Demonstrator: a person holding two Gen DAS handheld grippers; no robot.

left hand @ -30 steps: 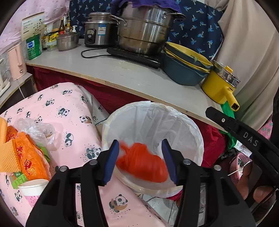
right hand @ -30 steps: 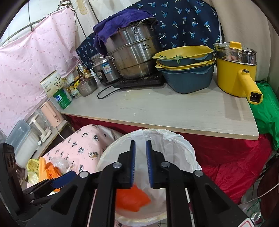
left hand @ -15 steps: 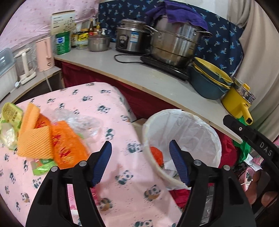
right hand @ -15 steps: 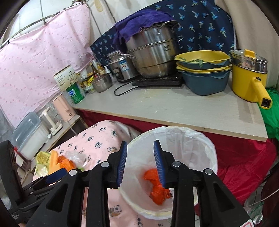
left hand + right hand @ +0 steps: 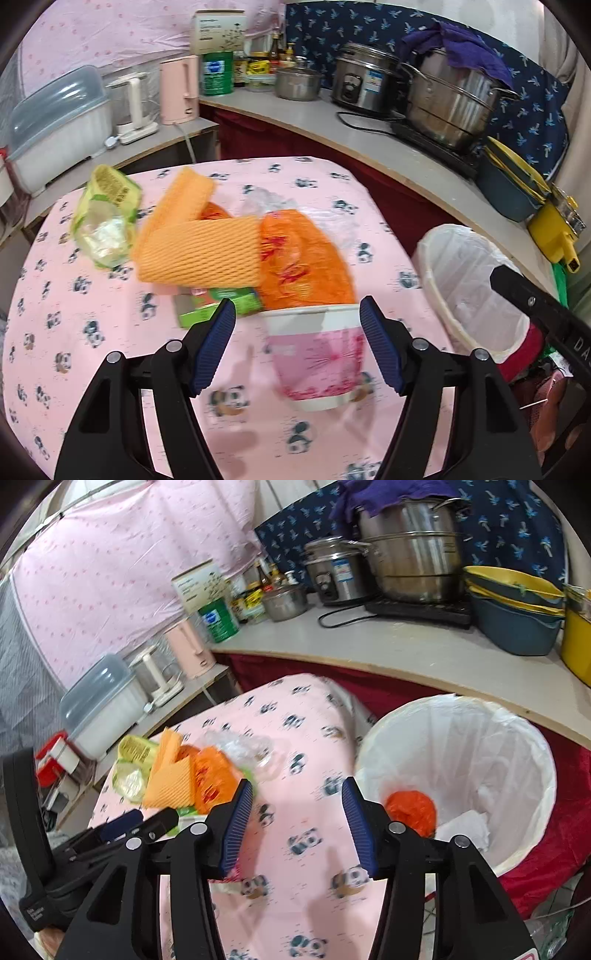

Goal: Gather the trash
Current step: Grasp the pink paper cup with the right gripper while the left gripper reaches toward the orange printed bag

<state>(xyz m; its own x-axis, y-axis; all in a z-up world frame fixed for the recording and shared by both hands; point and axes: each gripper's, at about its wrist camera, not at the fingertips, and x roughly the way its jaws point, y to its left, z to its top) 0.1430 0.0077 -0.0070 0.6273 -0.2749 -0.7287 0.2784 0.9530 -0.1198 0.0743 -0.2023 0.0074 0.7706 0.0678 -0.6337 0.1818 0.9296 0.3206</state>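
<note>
A pile of trash lies on the pink panda tablecloth: a pink paper cup, an orange plastic bag, orange foam netting, a green box, a yellow-green wrapper and clear plastic. My left gripper is open, its jaws either side of the cup and apart from it. My right gripper is open and empty over the tablecloth, beside the white-lined bin. An orange bag lies inside the bin. The bin also shows in the left wrist view.
A counter curves behind the table with a large steel pot, rice cooker, blue and yellow bowls, a yellow pot and a pink kettle. A plastic-lidded box stands at the left.
The orange bag has dropped from my left gripper into the bin. My left gripper swung left from the bin to the trash pile. My right gripper has opened wide.
</note>
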